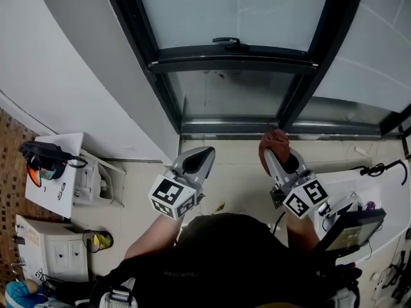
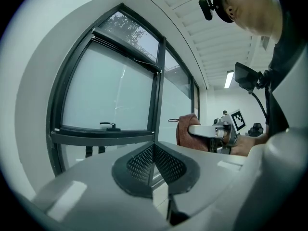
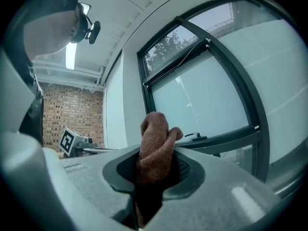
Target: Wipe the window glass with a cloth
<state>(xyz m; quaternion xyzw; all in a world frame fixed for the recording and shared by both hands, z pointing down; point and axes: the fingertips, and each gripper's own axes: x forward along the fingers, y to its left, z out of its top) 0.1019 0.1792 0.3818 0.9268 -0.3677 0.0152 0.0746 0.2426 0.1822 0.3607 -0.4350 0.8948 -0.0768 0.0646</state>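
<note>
Cloth (image 3: 155, 138) clamped between the jaws of the right gripper (image 1: 277, 159), before the window glass (image 1: 237, 8).
Left gripper (image 2: 154, 165) is held closed, with nothing in it, beside the right.

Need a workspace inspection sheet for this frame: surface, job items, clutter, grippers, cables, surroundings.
Surface: window glass in a dark frame, handle on the crossbar; no marks made out.
Job's things: brown cloth, bunched; contact with the glass cannot be told.
Clutter: goggles on a white box at left; a screen at right.
Grippers: left hand-held gripper jaws together, empty; right hand-held gripper shut on the brown cloth.
Cables: black cable on the white table at right.
Surroundings: white wall left of the window; brick wall behind; pale floor.
</note>
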